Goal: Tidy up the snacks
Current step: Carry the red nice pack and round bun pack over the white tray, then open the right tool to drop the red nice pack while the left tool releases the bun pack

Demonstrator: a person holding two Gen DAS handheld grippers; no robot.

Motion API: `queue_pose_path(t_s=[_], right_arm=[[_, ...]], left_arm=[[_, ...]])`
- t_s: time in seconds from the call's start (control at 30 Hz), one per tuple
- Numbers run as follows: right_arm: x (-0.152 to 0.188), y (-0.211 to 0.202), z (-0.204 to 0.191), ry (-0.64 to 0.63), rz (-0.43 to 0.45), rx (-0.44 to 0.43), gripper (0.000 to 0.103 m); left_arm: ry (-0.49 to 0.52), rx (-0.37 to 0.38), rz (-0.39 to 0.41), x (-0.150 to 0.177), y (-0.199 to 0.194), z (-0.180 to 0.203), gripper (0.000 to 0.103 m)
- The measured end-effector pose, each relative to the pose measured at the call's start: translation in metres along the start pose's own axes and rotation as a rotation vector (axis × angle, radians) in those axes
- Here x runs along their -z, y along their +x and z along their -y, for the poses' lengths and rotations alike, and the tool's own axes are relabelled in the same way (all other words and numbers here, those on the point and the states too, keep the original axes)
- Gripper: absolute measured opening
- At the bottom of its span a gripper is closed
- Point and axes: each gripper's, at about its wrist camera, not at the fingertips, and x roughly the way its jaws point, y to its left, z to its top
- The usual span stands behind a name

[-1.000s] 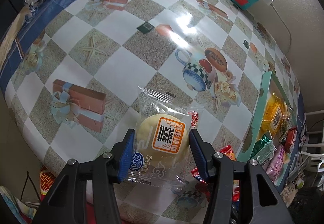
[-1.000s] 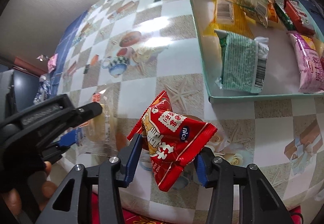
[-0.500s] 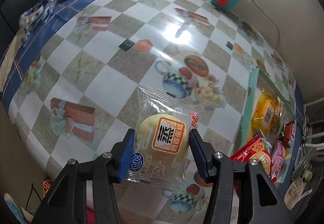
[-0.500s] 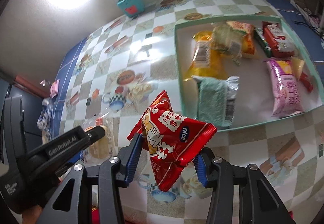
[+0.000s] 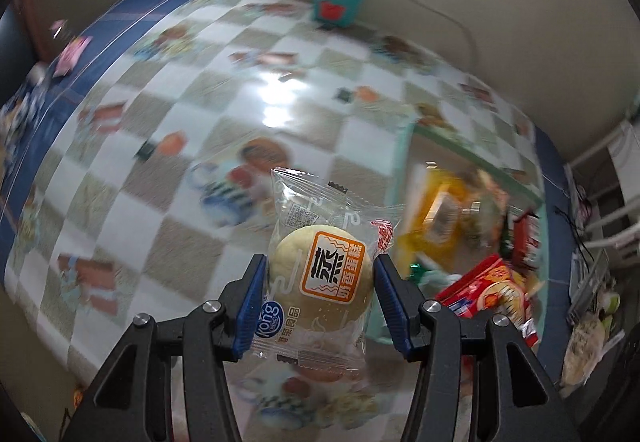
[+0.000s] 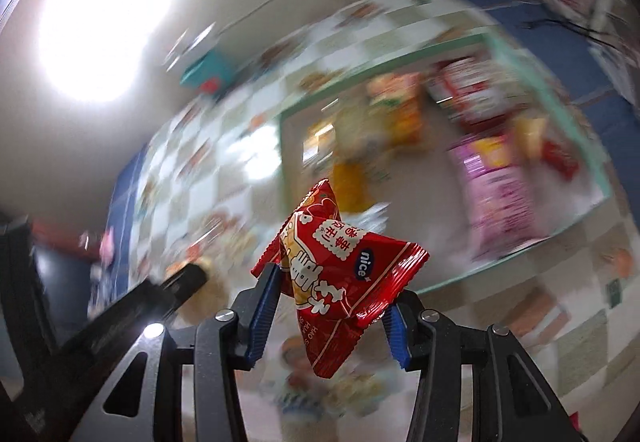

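My left gripper [image 5: 320, 282] is shut on a clear-wrapped steamed cake [image 5: 320, 274] with an orange label, held above the checkered tablecloth [image 5: 160, 162]. The right gripper [image 6: 332, 294] is shut on a red snack packet [image 6: 336, 274], also off the table. A teal-rimmed tray [image 6: 400, 58] with several snack packets lies ahead of the right gripper, blurred by motion. In the left wrist view the same tray [image 5: 404, 158] is at the right, and the red packet [image 5: 488, 290] shows beside it. The left gripper's black body [image 6: 132, 306] appears at lower left in the right wrist view.
A teal box [image 5: 338, 0] with a white power strip and cord stands by the wall at the table's far edge. A pink packet [image 5: 70, 50] lies on the blue cloth border at far left. A white rack [image 5: 612, 210] stands beyond the table at right.
Both grippers have risen and moved toward the tray while rolling, each still holding its snack. The tray now sits closer and more central in both views.
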Motion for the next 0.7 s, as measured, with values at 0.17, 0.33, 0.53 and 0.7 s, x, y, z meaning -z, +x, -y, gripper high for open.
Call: queue_pose_path(t_s=[0.17, 0.33, 0.53, 0.7], right_arm=[[-0.02, -0.008, 0.046, 0.12, 0.072, 0.117, 0.051], [-0.03, -0.004, 0.063, 0.191, 0.083, 0.11, 0.051], [-0.041, 0.002, 0.074, 0.231, 0.089, 0.114, 0.051], [-0.045, 0.002, 0.079, 0.234, 0.09, 0.125, 0.051]], left_arm=[[0.099, 0.024, 0.013, -0.004, 0.006, 0.039, 0.056], [0.189, 0.065, 0.027, -0.003, 0.008, 0.074, 0.056], [0.256, 0.096, 0.03, -0.007, 0.014, 0.104, 0.056], [0.279, 0.119, 0.013, -0.012, 0.024, 0.121, 0.056]])
